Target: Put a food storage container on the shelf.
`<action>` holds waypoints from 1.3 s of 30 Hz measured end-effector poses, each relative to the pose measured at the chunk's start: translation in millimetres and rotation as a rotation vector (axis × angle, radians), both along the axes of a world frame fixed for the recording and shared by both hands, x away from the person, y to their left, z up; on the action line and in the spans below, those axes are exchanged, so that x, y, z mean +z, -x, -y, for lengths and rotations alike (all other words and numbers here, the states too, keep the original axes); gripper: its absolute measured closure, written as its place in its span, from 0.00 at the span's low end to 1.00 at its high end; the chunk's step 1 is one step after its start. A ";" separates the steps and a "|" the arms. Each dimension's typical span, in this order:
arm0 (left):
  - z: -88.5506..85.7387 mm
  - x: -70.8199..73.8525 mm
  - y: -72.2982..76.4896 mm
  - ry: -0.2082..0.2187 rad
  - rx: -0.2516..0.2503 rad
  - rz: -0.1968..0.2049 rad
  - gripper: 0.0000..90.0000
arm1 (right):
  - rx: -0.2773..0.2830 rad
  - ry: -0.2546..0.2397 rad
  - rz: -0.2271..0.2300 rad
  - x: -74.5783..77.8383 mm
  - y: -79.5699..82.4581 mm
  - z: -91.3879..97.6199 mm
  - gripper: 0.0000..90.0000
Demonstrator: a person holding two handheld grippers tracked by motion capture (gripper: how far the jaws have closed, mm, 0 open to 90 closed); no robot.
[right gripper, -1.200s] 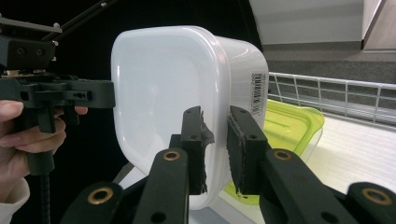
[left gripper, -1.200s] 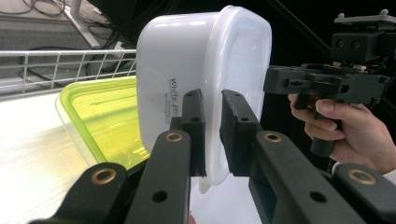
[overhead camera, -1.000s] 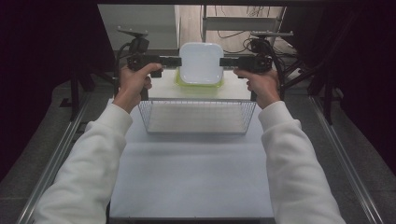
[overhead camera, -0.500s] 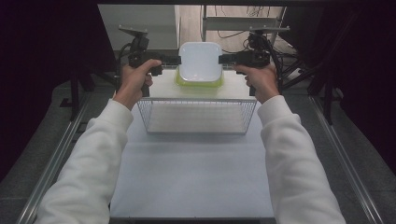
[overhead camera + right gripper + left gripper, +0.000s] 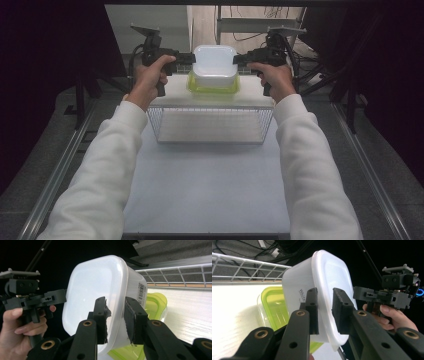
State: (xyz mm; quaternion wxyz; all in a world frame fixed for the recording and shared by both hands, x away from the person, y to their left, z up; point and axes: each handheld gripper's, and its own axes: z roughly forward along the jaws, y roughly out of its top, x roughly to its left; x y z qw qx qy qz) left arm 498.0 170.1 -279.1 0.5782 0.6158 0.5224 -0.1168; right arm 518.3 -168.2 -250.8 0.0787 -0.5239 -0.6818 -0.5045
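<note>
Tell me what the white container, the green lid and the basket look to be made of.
White container: likely plastic, translucent, smooth with soft sheen and a printed barcode. Green lid: probably clear-tinted plastic, glossy, light passing through. Basket: thin metal wire mesh, seemingly white-coated.

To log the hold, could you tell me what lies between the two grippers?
In the high view, the white tub spans between the left gripper and right gripper, above the green container.

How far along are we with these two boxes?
Done: the white lidded plastic box looks seated on the yellow-green clear plastic box. In hand: left gripper and right gripper jaws, just opening, straddle its rim. Left: back both away.
</note>
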 end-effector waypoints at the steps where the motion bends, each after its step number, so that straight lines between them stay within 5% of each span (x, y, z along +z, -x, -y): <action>1: -0.1 -0.9 -1.4 0.003 0.003 -0.003 0.83 | -0.003 -0.008 -0.009 -1.2 -1.8 0.6 0.78; 11: -0.2 -7.4 -7.5 0.025 0.020 -0.016 0.81 | -0.026 -0.036 -0.035 -7.6 -8.0 1.0 0.76; 15: 1.1 -6.5 -5.7 0.009 0.021 0.010 0.79 | -0.023 -0.033 -0.029 -7.2 -7.3 0.3 0.73; 20: -0.7 -4.0 -0.8 -0.009 0.026 0.081 0.54 | -0.009 -0.023 0.064 -0.9 -1.1 0.0 0.53; 24: -3.7 0.9 7.9 -0.012 0.049 0.124 0.41 | 0.004 -0.007 0.142 7.1 7.0 6.7 0.46; 27: -7.6 5.9 21.3 -0.050 0.082 0.186 0.39 | 0.018 -0.003 0.186 10.7 14.6 11.7 0.43; 31: -13.2 5.9 35.5 -0.079 0.096 0.221 0.35 | 0.040 0.013 0.250 8.3 28.8 19.0 0.37; 33: -15.5 5.0 44.9 -0.091 0.086 0.238 0.34 | 0.049 0.021 0.272 5.8 37.7 22.8 0.35; 35: -16.7 4.2 59.1 -0.154 0.080 0.290 0.34 | 0.056 0.021 0.286 4.1 44.6 25.2 0.34; 39: -21.4 0.3 83.2 -0.185 0.061 0.334 0.34 | 0.089 0.039 0.346 -0.6 67.6 32.3 0.32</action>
